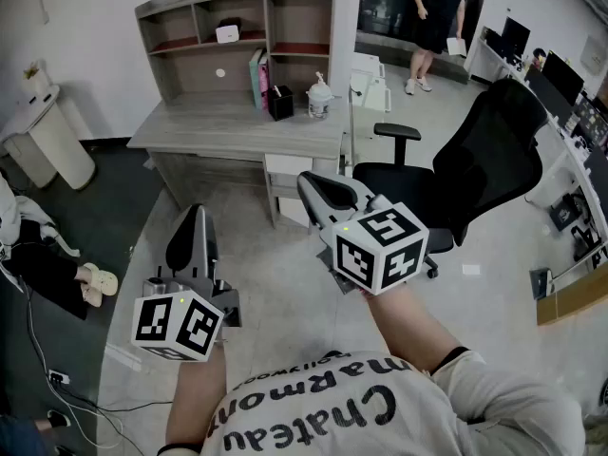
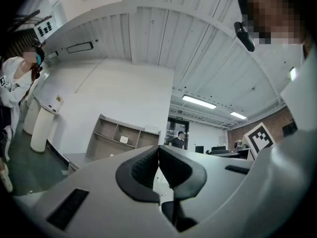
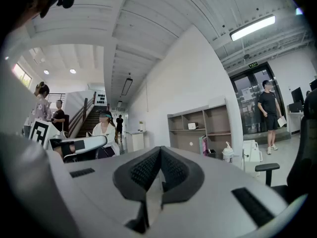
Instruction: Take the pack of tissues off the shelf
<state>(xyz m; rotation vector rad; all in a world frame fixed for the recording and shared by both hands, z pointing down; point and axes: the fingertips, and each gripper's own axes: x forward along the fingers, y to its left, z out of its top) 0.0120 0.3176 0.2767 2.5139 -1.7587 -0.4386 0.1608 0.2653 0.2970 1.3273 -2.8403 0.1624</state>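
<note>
The small white pack of tissues (image 1: 227, 33) is seen in the upper middle compartment of the grey wooden shelf unit (image 1: 199, 1), which stands on the back of the grey table (image 1: 209, 122); it lies flat on the board, close to the front edge, so it is judged that it can be gripped from the front without anything being moved first. Both tools are well apart from it. The left hand-held gripper (image 1: 197, 209) is held with its jaws pressed together and nothing between them; the right hand-held gripper (image 1: 306, 179) is closed in the same way and is also empty. They are carried low before the body and pointed towards the table, probably because the approach is not yet begun; the jaws must be opened before the pack is reached.

The things are counted as follows: two hand-held grippers; one pack of tissues; on the table, under the shelf, two upright books (image 1: 258, 77), one black square holder (image 1: 280, 103) and one white tub with a pump top (image 1: 320, 98); one black office chair (image 1: 475, 179) at the right side of the table, which may narrow the way of the right hand.
</note>
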